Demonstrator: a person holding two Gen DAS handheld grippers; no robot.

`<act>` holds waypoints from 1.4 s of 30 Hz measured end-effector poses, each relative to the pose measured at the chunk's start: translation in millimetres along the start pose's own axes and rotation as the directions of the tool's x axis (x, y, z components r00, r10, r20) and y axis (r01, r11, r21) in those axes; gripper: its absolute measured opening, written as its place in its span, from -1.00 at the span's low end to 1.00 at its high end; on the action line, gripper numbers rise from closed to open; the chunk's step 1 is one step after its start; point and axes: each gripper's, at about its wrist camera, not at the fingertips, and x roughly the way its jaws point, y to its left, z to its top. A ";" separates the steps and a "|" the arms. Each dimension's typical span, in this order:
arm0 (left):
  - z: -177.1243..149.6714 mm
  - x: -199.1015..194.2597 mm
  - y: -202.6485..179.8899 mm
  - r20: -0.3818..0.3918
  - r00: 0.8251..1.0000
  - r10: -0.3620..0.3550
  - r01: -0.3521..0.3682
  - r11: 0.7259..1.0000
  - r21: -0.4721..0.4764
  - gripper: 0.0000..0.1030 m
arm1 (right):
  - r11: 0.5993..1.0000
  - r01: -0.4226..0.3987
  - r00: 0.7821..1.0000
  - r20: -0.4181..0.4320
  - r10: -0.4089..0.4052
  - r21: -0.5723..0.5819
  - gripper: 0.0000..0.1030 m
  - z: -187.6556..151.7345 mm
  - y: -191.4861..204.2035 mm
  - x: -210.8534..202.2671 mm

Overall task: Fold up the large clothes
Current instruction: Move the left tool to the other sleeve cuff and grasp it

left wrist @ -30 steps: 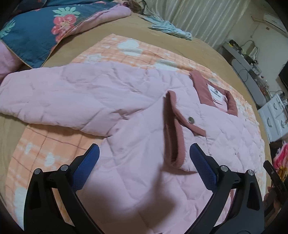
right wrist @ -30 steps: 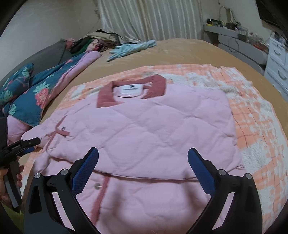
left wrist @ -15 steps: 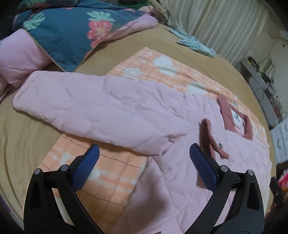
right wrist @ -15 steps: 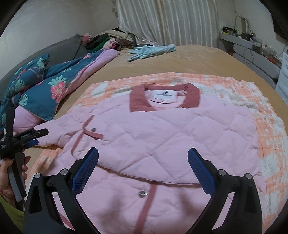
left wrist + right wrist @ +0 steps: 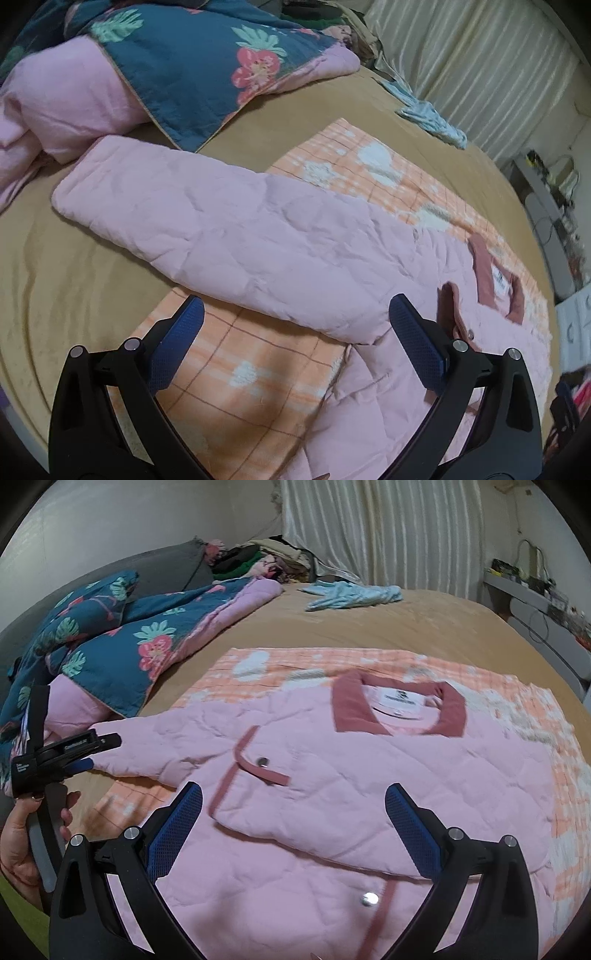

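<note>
A pink quilted jacket [image 5: 388, 782] with dusty-red trim lies flat on an orange checked blanket [image 5: 561, 775], collar [image 5: 399, 709] toward the far side. Its right side looks folded across the body. Its left sleeve [image 5: 207, 229] stretches out straight to the left over the tan bed. My left gripper [image 5: 295, 343] hovers open above the sleeve's near edge, close to the armpit, holding nothing. My right gripper [image 5: 293, 827] hangs open over the jacket's front, empty. In the right wrist view the left gripper [image 5: 88, 753] shows at the far left, held by a hand [image 5: 22, 834] near the sleeve's cuff.
A teal floral quilt [image 5: 192, 59] with pink lining is heaped at the bed's left side. A light blue garment [image 5: 351, 594] lies near the far curtain [image 5: 384, 531]. Shelves and white drawers [image 5: 576, 328] stand along the right. A tan bedsheet [image 5: 74, 280] surrounds the blanket.
The left gripper has swung left, from over the jacket's chest to over the outstretched sleeve. The right gripper has drifted left and slightly back. Both stayed open.
</note>
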 end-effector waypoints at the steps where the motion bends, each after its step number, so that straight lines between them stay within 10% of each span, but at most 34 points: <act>1: 1.3 0.6 3.5 -0.002 1.000 0.001 -0.001 1.000 -0.009 0.82 | 1.000 -0.006 1.000 0.002 0.006 -0.010 0.92 2.3 6.3 1.1; 26: 29.2 23.2 103.0 0.019 0.995 0.096 -0.087 0.962 -0.260 0.82 | 0.976 -0.124 0.991 -0.079 0.111 -0.178 0.92 32.4 128.4 80.3; 42: 20.5 81.0 154.6 0.016 1.000 0.022 -0.011 0.876 -0.482 0.82 | 0.984 -0.097 0.987 -0.139 0.076 -0.147 0.91 10.5 112.7 111.6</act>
